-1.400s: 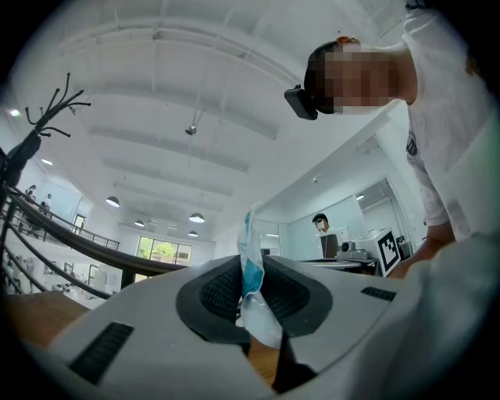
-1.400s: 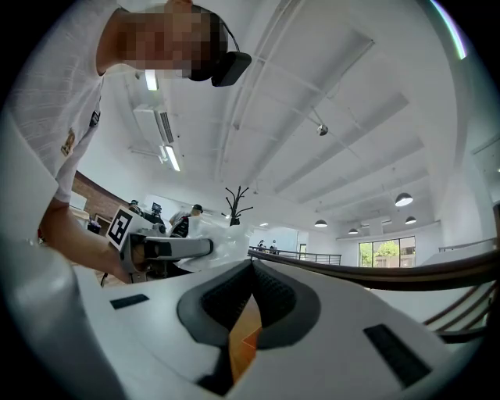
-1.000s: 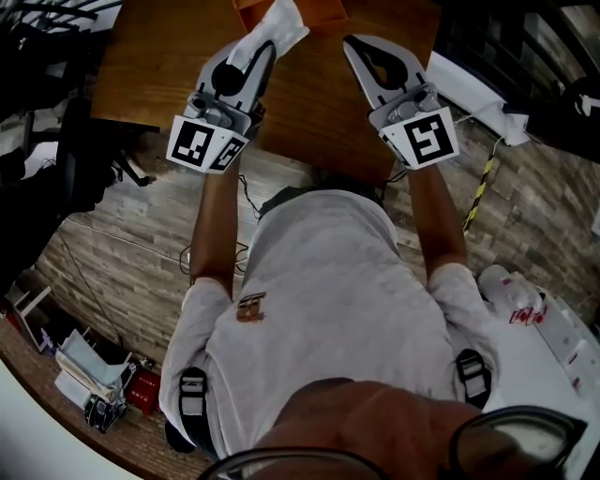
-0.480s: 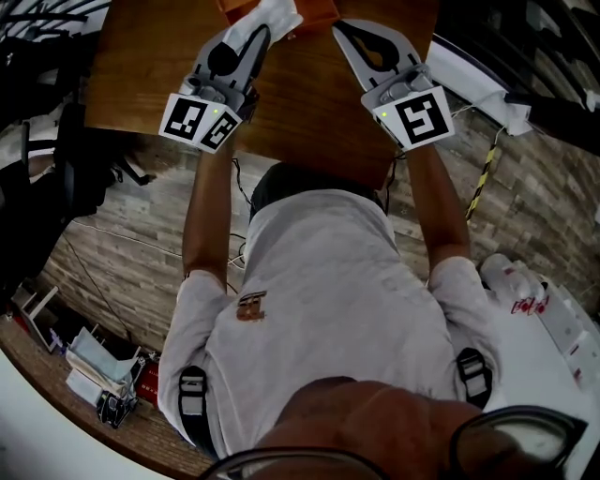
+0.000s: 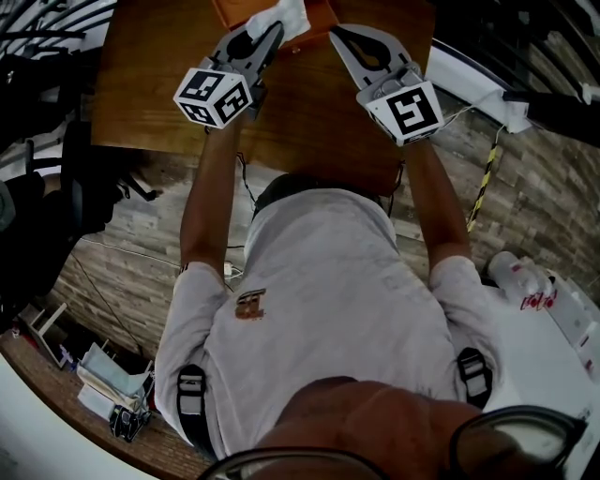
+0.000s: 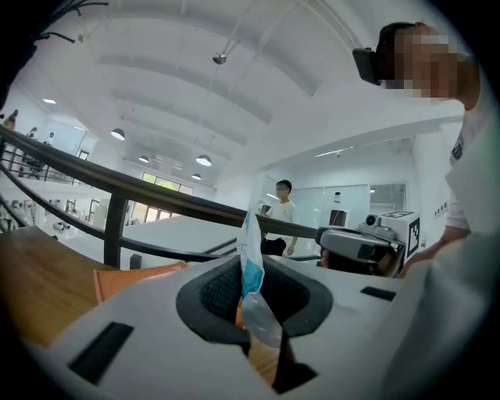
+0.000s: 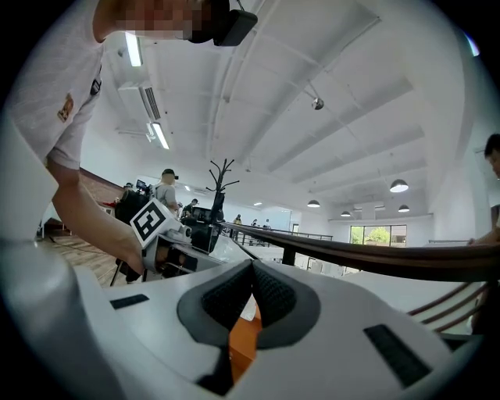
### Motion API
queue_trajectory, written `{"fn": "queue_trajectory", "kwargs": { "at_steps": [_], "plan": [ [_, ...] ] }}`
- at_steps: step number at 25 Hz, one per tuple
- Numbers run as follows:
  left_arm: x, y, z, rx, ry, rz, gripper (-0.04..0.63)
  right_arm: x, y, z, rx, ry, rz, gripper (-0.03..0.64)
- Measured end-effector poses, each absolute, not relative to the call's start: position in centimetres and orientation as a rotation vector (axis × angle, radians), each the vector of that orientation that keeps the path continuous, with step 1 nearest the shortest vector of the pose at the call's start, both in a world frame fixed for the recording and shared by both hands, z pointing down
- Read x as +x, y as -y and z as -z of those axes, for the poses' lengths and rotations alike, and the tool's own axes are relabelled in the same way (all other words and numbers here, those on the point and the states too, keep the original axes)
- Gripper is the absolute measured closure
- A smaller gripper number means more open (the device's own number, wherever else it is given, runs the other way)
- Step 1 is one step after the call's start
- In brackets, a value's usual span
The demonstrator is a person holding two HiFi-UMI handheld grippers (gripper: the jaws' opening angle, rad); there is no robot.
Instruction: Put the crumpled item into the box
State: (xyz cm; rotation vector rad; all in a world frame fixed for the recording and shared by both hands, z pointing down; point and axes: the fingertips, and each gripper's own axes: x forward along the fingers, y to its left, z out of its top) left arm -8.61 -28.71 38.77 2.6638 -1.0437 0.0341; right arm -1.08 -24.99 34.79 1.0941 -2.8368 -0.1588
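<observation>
Pinching the crumpled item [image 6: 251,248] between its pads, the left gripper [image 6: 251,269] is nearly closed, and the thin white wrapper with a blue patch stands up out of the narrow gap, a clear crinkled end hanging below the pads. In the head view the left gripper [image 5: 272,34] reaches to the near edge of the orange box [image 5: 225,11], and the crumpled item [image 5: 281,17] juts from its tip over the box; whether it touches the box cannot be told. The left gripper view shows an orange wall of the box [image 6: 129,277] just beyond the jaws, on the wooden table [image 5: 159,84]. The right gripper [image 7: 251,269] has its pads pressed together at the tip with nothing between them, and the box [image 7: 242,340] shows through the slit below; in the head view the right gripper [image 5: 336,31] points at the box's near right corner. No lettering on the wrapper is legible. Each marker cube [image 5: 214,96] carries black-and-white square patterns, and the shirt emblem [image 5: 249,305] is too small to read.
</observation>
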Motion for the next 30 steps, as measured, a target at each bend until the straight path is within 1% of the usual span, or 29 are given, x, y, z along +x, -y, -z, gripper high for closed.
{"fn": "queue_trajectory", "kwargs": {
  "at_steps": [11, 24, 30],
  "plan": [
    [-8.3, 33.1, -44.4, 2.5, 0.973, -0.184, 0.523, -1.9, 28.3, -37.1, 1.093, 2.769, 0.122, 0.584],
    [-6.7, 35.9, -50.5, 2.331, 0.966, -0.388, 0.522, -1.0, 29.9, -40.4, 1.043, 2.714, 0.068, 0.584],
    [-6.5, 36.7, -52.2, 2.249, 0.939, -0.38, 0.522, -1.1, 30.0, -41.2, 1.033, 2.718, 0.034, 0.584]
  ]
}}
